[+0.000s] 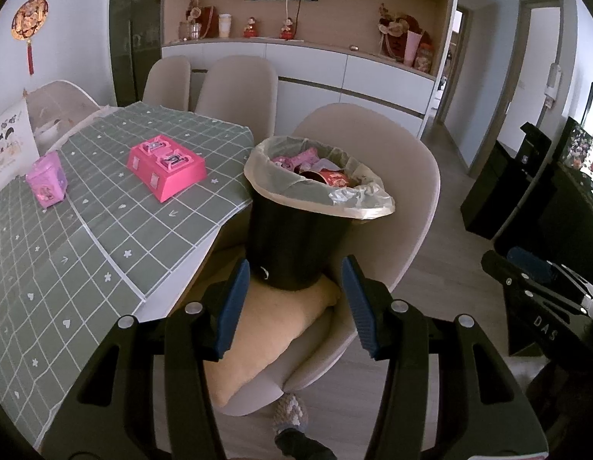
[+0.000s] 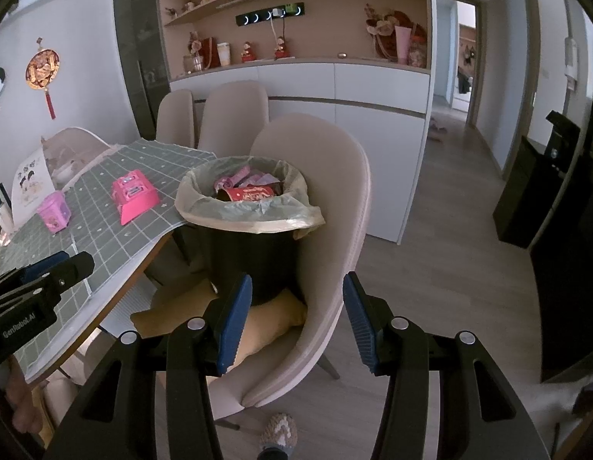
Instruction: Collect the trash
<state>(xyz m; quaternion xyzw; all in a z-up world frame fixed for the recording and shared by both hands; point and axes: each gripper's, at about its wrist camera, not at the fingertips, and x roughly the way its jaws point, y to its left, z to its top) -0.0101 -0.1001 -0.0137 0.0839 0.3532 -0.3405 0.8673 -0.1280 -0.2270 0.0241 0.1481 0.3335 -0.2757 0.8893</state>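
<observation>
While black bin [image 1: 296, 237] sits on chair cushion, left claw [image 1: 294, 306] wide apart, empty; right claw [image 2: 296, 318] likewise released.

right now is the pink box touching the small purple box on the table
Apart. The left wrist view shows a strip of green tablecloth between the pink box and the purple box.

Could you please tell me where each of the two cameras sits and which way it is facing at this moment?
Left wrist: on the left gripper, facing the trash bin on the chair; its open fingers, the right gripper at the right edge and a slippered foot show.
Right wrist: on the right gripper, facing the same bin from further right; open fingers, left gripper and foot show.
Shared: bin, chair, cushion, pink box on the table.
</observation>
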